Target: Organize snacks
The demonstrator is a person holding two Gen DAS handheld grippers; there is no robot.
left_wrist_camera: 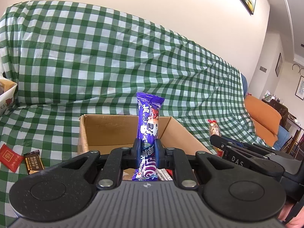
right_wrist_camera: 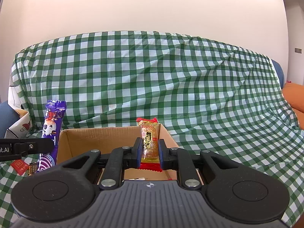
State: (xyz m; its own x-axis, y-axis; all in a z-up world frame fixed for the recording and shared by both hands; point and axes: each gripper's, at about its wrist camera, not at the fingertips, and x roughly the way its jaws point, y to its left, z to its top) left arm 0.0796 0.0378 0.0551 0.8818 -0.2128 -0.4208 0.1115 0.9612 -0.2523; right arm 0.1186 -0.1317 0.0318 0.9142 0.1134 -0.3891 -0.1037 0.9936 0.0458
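My left gripper is shut on a purple snack packet and holds it upright over the open cardboard box. My right gripper is shut on a red and gold candy packet, also upright above the same cardboard box. The purple packet and the left gripper show at the left of the right wrist view. The right gripper and its candy show at the right of the left wrist view. A few wrappers lie inside the box.
A green checked cloth covers the sofa. A red packet and a dark bar lie on the cloth left of the box. A white box stands far left. An orange cushion lies right.
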